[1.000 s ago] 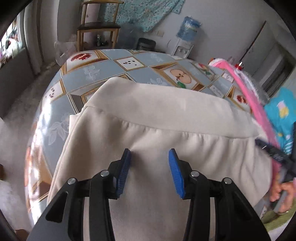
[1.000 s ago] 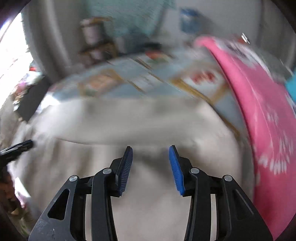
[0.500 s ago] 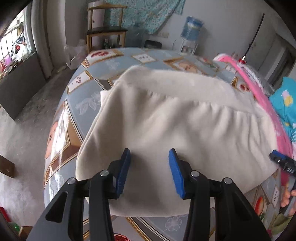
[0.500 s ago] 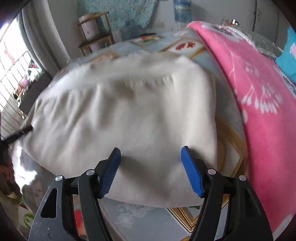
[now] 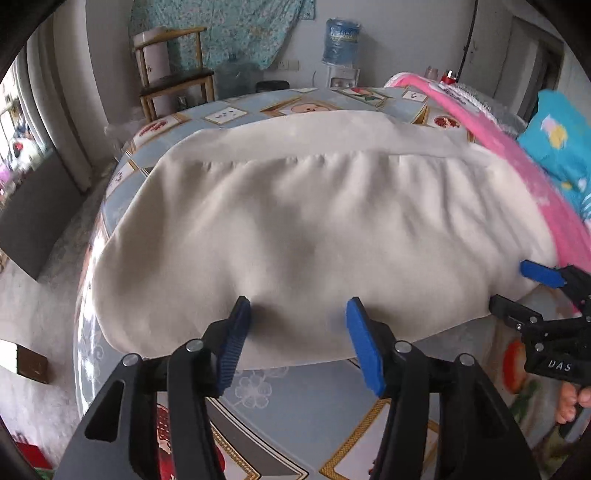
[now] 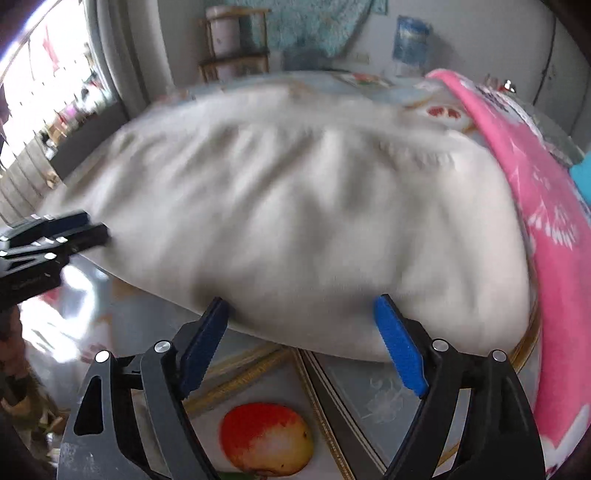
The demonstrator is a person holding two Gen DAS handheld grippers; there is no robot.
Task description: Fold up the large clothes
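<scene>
- The left gripper [image 5: 297,319] hangs over the near edge of the table [image 5: 295,413], its blue pads spread apart with nothing between them; the tips sit at the near hem of the cream garment [image 5: 303,229].
- The right gripper [image 6: 301,314] is likewise spread wide and empty, its tips at the same hem, above a mango picture [image 6: 266,439] on the tablecloth.
- In the left view, the right gripper shows at the right edge, beside the garment's right corner, with bare fingers [image 5: 570,402] under it.
- The cream garment lies flat on the table in a broad folded shape, a seam running across its far part; it looks softly rumpled, and the right view is blurred.
- A pink blanket [image 5: 517,158] runs along the garment's right side, touching it, with a turquoise cloth [image 5: 557,144] beyond.
- Farther back stand a wooden chair [image 5: 173,77], a water dispenser [image 5: 341,48] and a patterned hanging [image 5: 229,29] on the wall.
</scene>
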